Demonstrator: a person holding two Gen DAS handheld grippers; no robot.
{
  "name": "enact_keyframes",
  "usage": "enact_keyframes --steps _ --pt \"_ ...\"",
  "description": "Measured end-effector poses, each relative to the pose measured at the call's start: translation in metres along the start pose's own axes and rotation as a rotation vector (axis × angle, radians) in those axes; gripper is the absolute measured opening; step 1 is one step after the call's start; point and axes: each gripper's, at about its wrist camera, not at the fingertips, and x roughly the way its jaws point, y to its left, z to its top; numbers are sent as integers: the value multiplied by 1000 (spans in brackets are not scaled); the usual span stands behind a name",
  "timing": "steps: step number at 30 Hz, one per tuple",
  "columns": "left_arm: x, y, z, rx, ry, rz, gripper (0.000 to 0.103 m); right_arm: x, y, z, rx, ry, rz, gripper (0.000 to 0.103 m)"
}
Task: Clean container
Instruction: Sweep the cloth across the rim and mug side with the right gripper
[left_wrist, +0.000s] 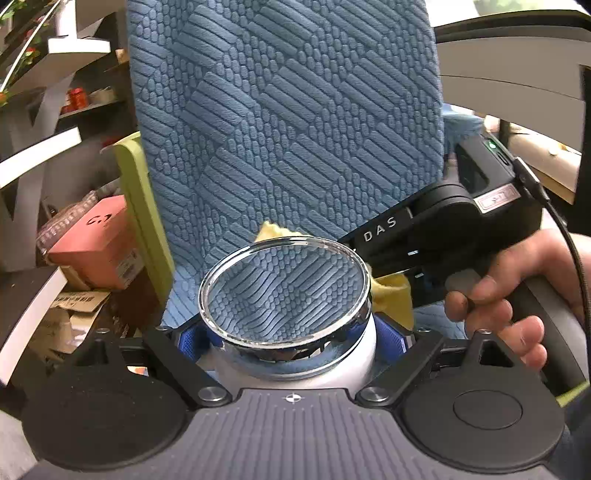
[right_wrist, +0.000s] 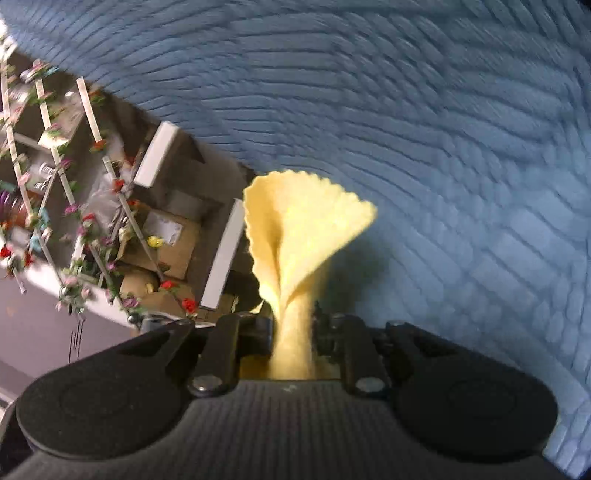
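A round white container (left_wrist: 284, 291) with a chrome rim and a clear top sits tilted between the blue pads (left_wrist: 190, 341) of my left gripper (left_wrist: 295, 338), which is shut on its sides. My right gripper (right_wrist: 293, 325) is shut on a yellow cloth (right_wrist: 303, 229) that fans out ahead of its fingers. In the left wrist view the yellow cloth (left_wrist: 391, 295) lies against the container's far right side and peeks out behind its rim. There the right gripper's black body (left_wrist: 424, 236) reaches in from the right, held by a person's hand (left_wrist: 509, 295). Its fingertips are hidden behind the container.
A blue textured mat (left_wrist: 288, 110) covers the surface ahead in both views. A green panel (left_wrist: 136, 206) borders its left side. Left of that are a pink box (left_wrist: 99, 243), cardboard and white shelves (left_wrist: 44, 147). A trellis with artificial flowers (right_wrist: 92, 221) shows at the left of the right wrist view.
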Motion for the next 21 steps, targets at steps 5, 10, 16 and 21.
enact_keyframes --steps 5,10,16,21 --pt "2 5 -2 23 -26 -32 91 -15 14 -3 47 -77 76 18" --pt "6 10 -2 61 -35 -79 91 -20 7 -19 105 -138 33 18" --pt "10 21 0 73 -34 -165 91 -20 -1 -32 179 -178 -44 19" --pt "10 29 7 74 -50 -239 91 -39 15 -44 179 -253 -46 18"
